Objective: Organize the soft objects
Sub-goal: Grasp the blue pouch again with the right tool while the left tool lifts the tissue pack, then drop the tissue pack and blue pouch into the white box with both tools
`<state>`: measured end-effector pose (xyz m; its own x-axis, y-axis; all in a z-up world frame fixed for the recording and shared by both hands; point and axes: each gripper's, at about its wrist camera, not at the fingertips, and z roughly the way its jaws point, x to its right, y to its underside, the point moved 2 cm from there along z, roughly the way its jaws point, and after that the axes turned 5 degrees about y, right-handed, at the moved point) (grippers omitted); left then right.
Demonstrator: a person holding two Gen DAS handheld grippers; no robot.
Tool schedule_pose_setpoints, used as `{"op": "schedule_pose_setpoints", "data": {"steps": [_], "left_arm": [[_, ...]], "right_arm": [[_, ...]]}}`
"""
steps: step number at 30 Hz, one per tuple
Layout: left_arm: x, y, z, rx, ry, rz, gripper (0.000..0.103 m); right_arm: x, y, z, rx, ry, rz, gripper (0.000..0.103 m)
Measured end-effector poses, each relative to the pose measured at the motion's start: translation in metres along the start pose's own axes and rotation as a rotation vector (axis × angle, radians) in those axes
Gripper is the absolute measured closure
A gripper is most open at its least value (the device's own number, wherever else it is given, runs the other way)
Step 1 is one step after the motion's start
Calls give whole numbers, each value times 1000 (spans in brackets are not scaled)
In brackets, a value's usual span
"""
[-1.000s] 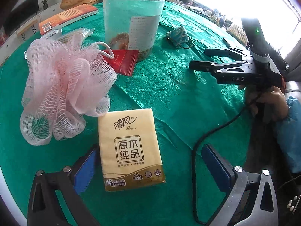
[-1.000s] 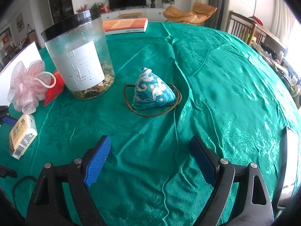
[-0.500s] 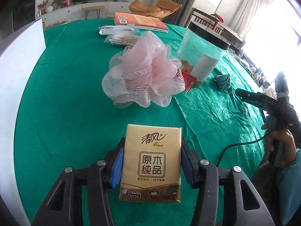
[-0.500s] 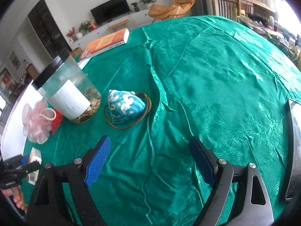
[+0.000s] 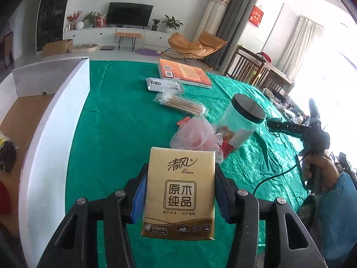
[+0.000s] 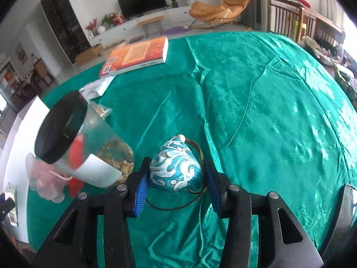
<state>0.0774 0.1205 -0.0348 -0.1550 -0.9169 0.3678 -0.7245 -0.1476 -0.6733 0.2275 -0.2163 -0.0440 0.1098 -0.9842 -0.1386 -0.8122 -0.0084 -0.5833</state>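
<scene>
Two soft things are held at once: the tissue pack (image 5: 179, 193), light and squashy, is clamped across its narrow sides by the left gripper (image 5: 180, 197) above the green tablecloth (image 5: 125, 134). The embroidered pouch (image 6: 176, 169) is being closed on by the right gripper (image 6: 176, 187), pads at its flanks; its cord (image 6: 176, 207) trails loose and is judged likely to snag.

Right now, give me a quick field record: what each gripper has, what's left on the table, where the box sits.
left gripper: shut on tissue pack, lifted off the cloth
right gripper: jaws just closed onto blue brocade sachet, cord loop trailing on the cloth
soft item left on table: pink mesh bath pouf, beside the jar
jar: upright, black lid on
other items: orange book, cotton swab pack
white box: open, at table's left edge in the left wrist view
tablecloth: green, wrinkled
</scene>
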Motion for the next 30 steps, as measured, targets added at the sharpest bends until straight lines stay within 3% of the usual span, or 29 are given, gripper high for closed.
{"op": "schedule_pose_setpoints", "data": {"steps": [3,7,12,17,18,19,20,21,23,25,28,30], "left_arm": [[-15,-12,-29,53,-5,-24,50],[-53,-21,-80,122,-84,-64,50],[-114,-12,-141,175,-279,-109,50],[-154,10,-176,179,-473,-153,48],[-159,13,-178,173,-519,-157,45],[-165,16,-179,165,-552,-163,29],[-169,18,-177,163,-581,-174,8],[-172,20,-180,177,-605,-184,1],[-172,23,-183,214,-621,-190,0],[-169,23,-179,229,-591,-193,0],[-157,21,-163,236,-518,-182,0],[-143,19,-150,237,-469,-169,0]], "right_arm": [[-16,-20,-39,57,-21,-33,54],[-78,-35,-91,119,-97,-156,54],[-205,-33,-127,136,-319,-324,53],[-337,-2,-129,39,-587,-436,52],[-359,6,-128,10,-639,-446,51],[-379,16,-126,-19,-692,-446,45],[-395,23,-124,-49,-738,-448,33],[-409,30,-122,-80,-778,-456,28],[-419,37,-122,-87,-802,-474,28],[-408,40,-123,-52,-790,-479,28],[-367,43,-109,13,-683,-464,28],[-325,48,-91,61,-561,-434,28]]}}
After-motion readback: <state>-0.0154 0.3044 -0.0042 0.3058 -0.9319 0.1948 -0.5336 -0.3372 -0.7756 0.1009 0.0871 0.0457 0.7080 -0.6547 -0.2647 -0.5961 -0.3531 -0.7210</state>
